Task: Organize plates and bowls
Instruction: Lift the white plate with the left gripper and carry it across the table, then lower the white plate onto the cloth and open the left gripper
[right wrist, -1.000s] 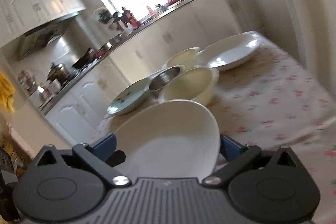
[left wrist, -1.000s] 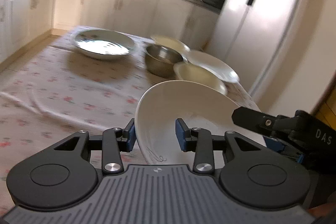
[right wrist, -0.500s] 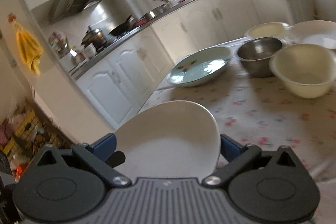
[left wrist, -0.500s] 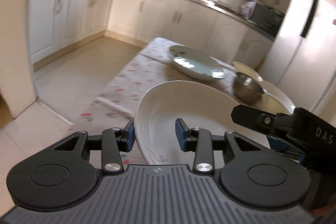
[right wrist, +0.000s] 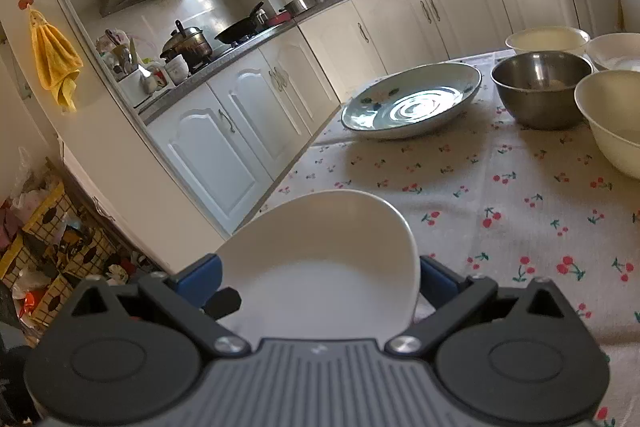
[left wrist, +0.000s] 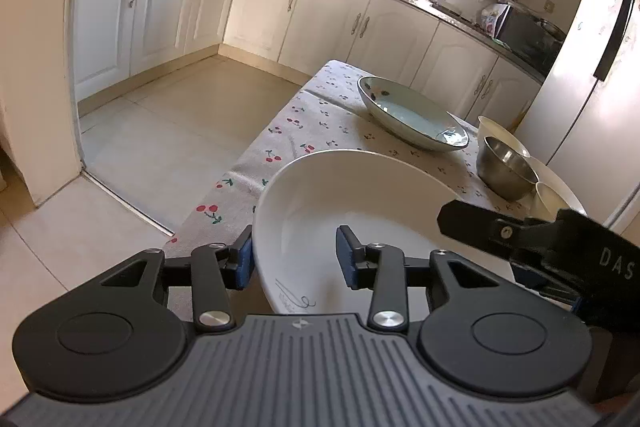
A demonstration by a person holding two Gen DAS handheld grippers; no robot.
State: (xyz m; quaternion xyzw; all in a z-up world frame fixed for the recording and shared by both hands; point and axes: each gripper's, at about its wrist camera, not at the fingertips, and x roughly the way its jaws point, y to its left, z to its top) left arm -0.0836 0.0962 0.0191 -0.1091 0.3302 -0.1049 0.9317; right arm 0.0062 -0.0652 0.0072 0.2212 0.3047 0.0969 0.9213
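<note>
Presently, both grippers were on one white bowl (left wrist: 360, 195), which sat tilted at the near corner of the table (right wrist: 500, 195), over the edge that faces the tiled floor (left wrist: 160, 131). I could not tell whether its base touched the cherry-print cloth or hung just above it.

Left gripper (left wrist: 295, 263): the jaws stood partly apart and were opening slightly, straddling the bowl's near rim, with one pad against the outer wall and the other inside the bowl. Right gripper (right wrist: 318, 277): the jaws stood wide, with the bowl filling the gap between the pads. I judged this a grip across the rim, although the contact on the far pad was partly hidden.

Hazards I noted:

1. Loss of grip. If the left jaws went on opening before the bowl was supported, the load would pass to the right gripper alone. The glazed wall looked smooth and would probably slide between the pads.
2. Fall. The bowl lay at the table edge, so a slip toward that side would likely send it to the floor.
3. Collision. The patterned plate (right wrist: 412, 99), steel bowl (right wrist: 540, 87) and cream bowl (right wrist: 612, 119) stood grouped toward the far end. A tilted approach for stacking could strike a rim.
</note>
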